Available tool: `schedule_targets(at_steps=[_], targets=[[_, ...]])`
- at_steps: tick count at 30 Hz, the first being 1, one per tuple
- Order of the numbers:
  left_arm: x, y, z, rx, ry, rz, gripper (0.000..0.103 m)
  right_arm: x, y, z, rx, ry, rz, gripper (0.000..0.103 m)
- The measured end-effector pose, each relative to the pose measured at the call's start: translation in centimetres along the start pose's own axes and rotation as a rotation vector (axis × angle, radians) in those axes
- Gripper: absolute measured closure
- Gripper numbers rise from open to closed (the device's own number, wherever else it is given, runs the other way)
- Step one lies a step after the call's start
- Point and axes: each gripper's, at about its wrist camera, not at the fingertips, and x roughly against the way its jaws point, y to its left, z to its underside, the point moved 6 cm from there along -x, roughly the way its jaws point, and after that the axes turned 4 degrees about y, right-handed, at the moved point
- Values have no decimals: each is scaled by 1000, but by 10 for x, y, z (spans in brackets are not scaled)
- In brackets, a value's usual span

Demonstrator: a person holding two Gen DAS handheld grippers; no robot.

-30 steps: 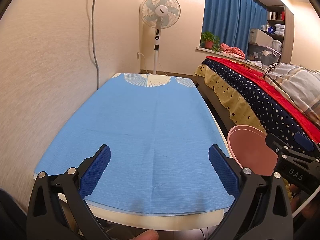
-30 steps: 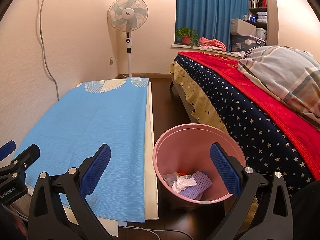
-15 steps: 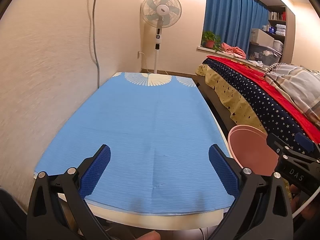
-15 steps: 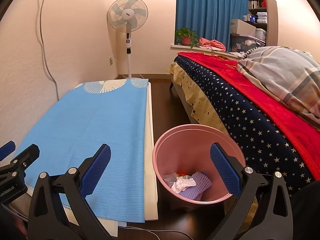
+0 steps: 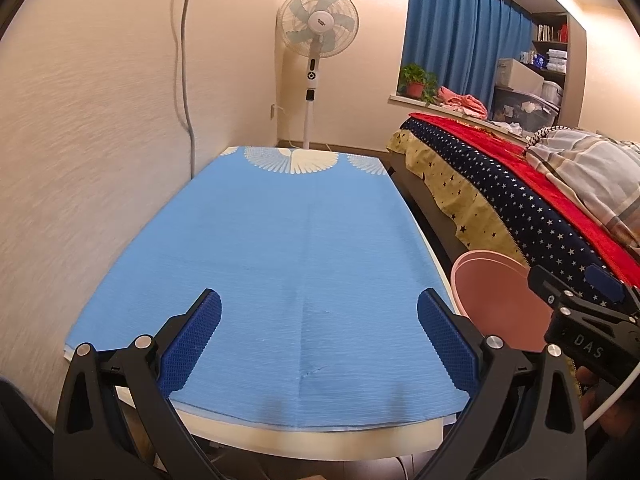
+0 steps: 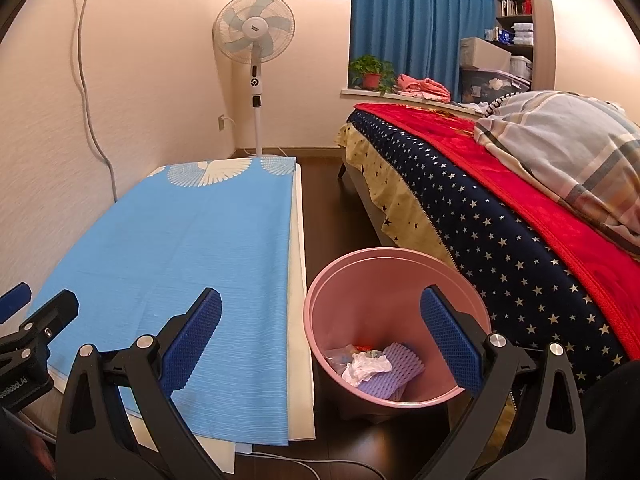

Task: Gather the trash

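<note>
With nothing moved since a second ago, both grippers [image 5: 319, 338] [image 6: 320, 338] idle wide, empty; trash [image 6: 370, 366] binned [image 6: 394, 254] at 5 o'clock.

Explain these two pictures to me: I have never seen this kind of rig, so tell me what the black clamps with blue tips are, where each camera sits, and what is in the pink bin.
No robot arm here: a person holds a two-finger clamp in each hand, with a fisheye camera on each looking forward along its fingers. One picture comes from the left gripper, the other from the right gripper. Both are open and hold nothing.

The left view looks along a low surface covered by a blue cloth; no trash shows on it. The right view looks down into the pink bin, which stands on the dark floor between that surface and the bed. Inside lie crumpled white paper, a purple foam piece and other scraps too small to name.
</note>
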Motion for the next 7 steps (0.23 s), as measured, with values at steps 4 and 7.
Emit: schedule_targets(at_steps=[4, 7], targets=[[-1, 4, -1, 12, 6, -11, 8, -1, 2, 1, 3, 2, -2, 5], [-1, 4, -1, 12, 6, -9, 8, -1, 3, 1, 4, 2, -1, 5]])
